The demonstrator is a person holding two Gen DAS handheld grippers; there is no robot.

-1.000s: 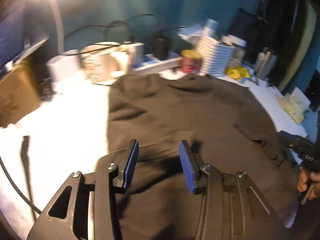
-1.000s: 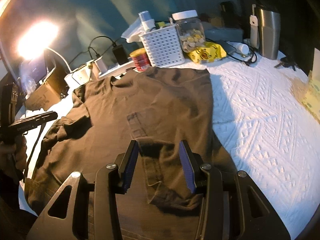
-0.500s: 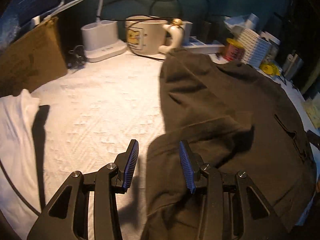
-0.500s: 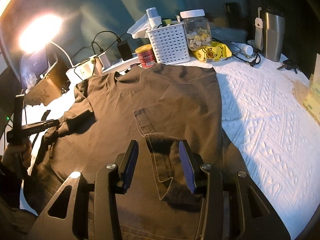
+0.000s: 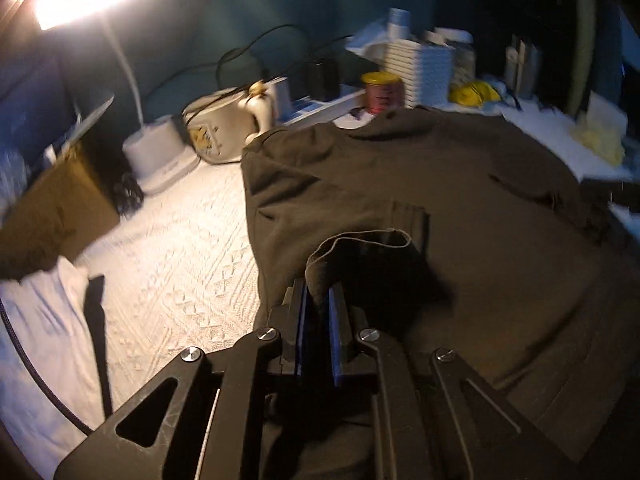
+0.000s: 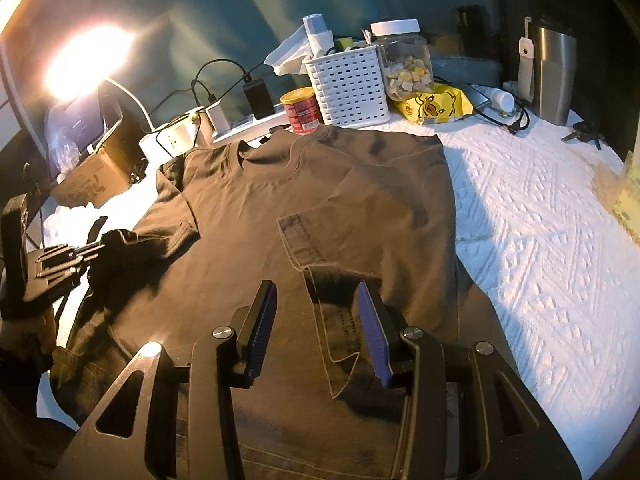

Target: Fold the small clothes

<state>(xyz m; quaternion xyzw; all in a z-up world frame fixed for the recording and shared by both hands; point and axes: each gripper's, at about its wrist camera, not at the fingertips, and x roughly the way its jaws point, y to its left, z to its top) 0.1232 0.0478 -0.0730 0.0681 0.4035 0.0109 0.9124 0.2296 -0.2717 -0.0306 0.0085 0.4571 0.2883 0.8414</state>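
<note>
A dark brown T-shirt (image 6: 320, 208) lies spread on the white quilted cover (image 6: 540, 240), neck toward the back. Its right sleeve (image 6: 320, 280) is folded inward over the body. My left gripper (image 5: 318, 300) is shut on the left sleeve (image 5: 360, 256) and holds its cuff lifted above the shirt (image 5: 440, 200). In the right wrist view the left gripper (image 6: 86, 252) sits at the shirt's left edge. My right gripper (image 6: 316, 320) is open and empty, hovering over the folded right sleeve near the hem.
Along the back stand a white basket (image 6: 348, 84), a red can (image 6: 300, 110), a clear jar (image 6: 404, 60), a yellow bag (image 6: 436, 104), a steel tumbler (image 6: 554, 72), chargers and cables. A cardboard box (image 6: 96, 168) and a bright lamp (image 6: 84, 64) are at left.
My left gripper has closed on the left sleeve and lifted it in over the shirt. My right gripper has stayed open and drawn back slightly toward the hem.
</note>
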